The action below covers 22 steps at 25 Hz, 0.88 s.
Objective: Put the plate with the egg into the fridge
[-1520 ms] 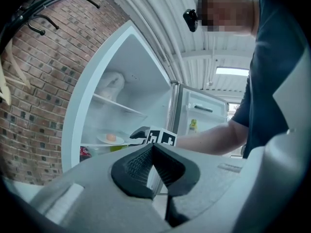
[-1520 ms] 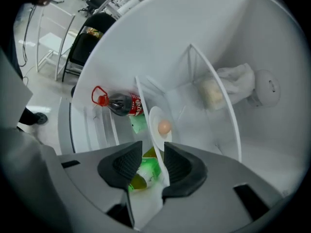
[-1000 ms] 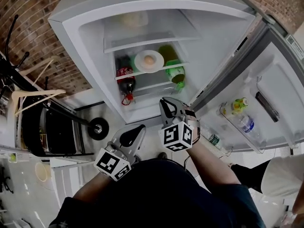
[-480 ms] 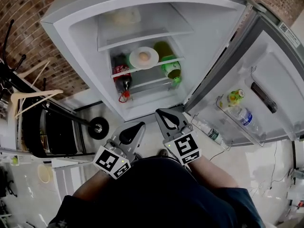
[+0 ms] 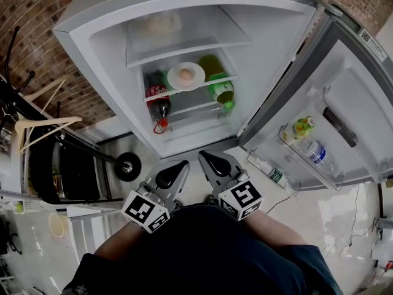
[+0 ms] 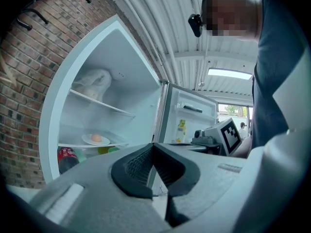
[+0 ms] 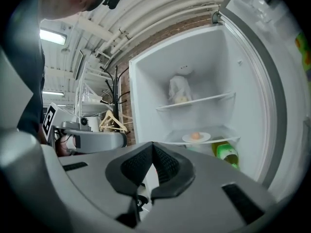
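You pulled your right gripper (image 5: 207, 161) back from the fridge (image 5: 86, 39) and rolled it. Its jaws were shut tight on nothing, and so were those of the left gripper (image 5: 176, 172). The plate (image 5: 175, 77) with the egg (image 5: 187, 74) sat on a shelf inside. Only the door (image 5: 362, 121) was left open.

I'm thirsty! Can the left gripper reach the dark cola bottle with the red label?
Probably yes: the white fridge door is open and nothing blocks the dark red-labelled cola bottle. The left gripper is shut, so must open first.
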Each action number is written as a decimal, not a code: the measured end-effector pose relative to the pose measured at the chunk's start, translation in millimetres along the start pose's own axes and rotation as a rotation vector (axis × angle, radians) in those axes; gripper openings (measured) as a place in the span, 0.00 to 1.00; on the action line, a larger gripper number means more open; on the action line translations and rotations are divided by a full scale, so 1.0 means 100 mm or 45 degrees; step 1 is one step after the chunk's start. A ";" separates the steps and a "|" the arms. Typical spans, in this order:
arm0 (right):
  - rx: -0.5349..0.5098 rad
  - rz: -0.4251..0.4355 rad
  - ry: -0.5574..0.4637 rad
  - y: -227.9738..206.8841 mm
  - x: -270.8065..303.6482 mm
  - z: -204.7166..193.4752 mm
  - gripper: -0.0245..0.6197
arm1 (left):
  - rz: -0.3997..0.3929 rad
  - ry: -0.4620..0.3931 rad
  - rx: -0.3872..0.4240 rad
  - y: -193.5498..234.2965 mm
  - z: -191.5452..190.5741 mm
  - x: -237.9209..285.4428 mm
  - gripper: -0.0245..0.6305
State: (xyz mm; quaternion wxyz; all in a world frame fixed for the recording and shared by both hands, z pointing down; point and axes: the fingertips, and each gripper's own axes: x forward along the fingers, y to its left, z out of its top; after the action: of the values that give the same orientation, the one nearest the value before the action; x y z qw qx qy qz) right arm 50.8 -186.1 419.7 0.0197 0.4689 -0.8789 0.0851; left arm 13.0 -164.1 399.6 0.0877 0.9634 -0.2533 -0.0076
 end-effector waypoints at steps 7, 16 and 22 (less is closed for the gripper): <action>-0.010 0.033 0.008 0.06 0.03 -0.03 0.05 | 0.008 0.003 0.001 0.01 -0.01 0.01 0.04; 0.002 0.049 0.027 0.05 0.08 -0.02 0.05 | 0.023 0.001 0.003 0.05 0.01 0.01 0.04; -0.014 0.052 0.003 0.04 0.12 0.03 0.05 | 0.024 -0.002 0.009 0.07 0.03 0.01 0.04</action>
State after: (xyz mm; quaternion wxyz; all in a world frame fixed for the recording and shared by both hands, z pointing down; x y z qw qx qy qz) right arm 41.0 -194.1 417.8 0.0216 0.4506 -0.8888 0.0812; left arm 9.8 -171.0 398.1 0.0842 0.9612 -0.2626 -0.0065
